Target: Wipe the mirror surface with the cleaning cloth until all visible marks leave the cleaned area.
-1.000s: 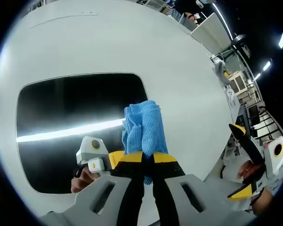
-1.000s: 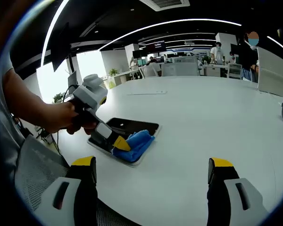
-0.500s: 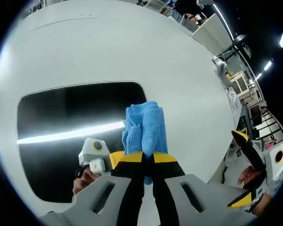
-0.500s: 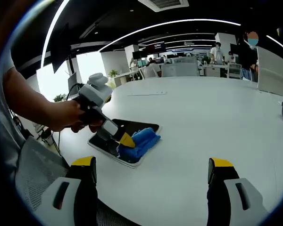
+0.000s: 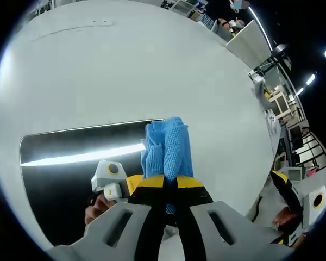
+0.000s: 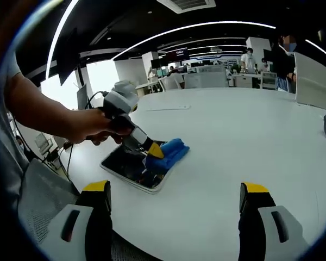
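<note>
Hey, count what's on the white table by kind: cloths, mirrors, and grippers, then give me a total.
Cloth: 1, blue, held in the left gripper
Mirror: 1, flat on the table
Grippers: 2, the left one plus the right gripper, which is open
Total: 4

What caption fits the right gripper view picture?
Left claw presses a blue cloth on the mirror on a white table.

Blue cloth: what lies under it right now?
The blue cloth, clamped in the left hand-held gripper, overlaps the mirror's far corner and the white table. Any marks beneath it are hidden.
</note>
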The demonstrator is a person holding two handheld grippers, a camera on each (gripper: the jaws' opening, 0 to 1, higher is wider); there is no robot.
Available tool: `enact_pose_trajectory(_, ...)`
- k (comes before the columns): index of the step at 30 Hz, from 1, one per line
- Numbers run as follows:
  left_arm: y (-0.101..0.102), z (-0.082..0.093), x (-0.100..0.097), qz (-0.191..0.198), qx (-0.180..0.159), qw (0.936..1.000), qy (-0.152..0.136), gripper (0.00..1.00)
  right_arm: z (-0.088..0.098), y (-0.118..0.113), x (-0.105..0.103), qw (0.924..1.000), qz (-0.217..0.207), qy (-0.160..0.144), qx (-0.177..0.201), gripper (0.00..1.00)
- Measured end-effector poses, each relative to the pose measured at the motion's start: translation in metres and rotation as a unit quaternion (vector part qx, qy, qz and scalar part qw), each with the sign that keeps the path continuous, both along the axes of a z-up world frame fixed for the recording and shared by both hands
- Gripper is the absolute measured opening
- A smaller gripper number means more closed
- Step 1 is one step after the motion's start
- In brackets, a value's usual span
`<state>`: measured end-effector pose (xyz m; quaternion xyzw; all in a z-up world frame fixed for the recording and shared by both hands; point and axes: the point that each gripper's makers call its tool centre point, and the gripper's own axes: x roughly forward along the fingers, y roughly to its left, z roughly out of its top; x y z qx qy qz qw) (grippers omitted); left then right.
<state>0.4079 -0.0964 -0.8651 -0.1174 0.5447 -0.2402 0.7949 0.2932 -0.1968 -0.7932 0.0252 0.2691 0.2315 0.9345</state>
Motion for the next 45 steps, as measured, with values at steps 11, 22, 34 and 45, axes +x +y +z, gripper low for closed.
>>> enact_pose_trajectory(11, -0.004, 0.0, 0.023, 0.007, -0.003, 1.0, 0.002, 0.02, 0.0, -0.003, 0.001, 1.0, -0.006, 0.001, 0.002, 0.97)
enact_pose_trajectory(22, -0.008, 0.0, 0.047, -0.006, 0.011, 0.9999, -0.007, 0.03, -0.001, -0.003, 0.001, 1.0, -0.007, 0.004, 0.001, 0.97)
enact_pose_trajectory(34, -0.008, 0.0, 0.051, -0.008, 0.011, 0.9998, -0.015, 0.02, -0.005, -0.004, 0.0, 0.9999, -0.005, 0.01, -0.005, 0.97)
enact_pose_trajectory(45, 0.004, 0.0, 0.051, -0.014, 0.015, 0.9996, -0.019, 0.02, -0.004, -0.004, 0.0, 0.9999, -0.008, 0.008, -0.005, 0.97)
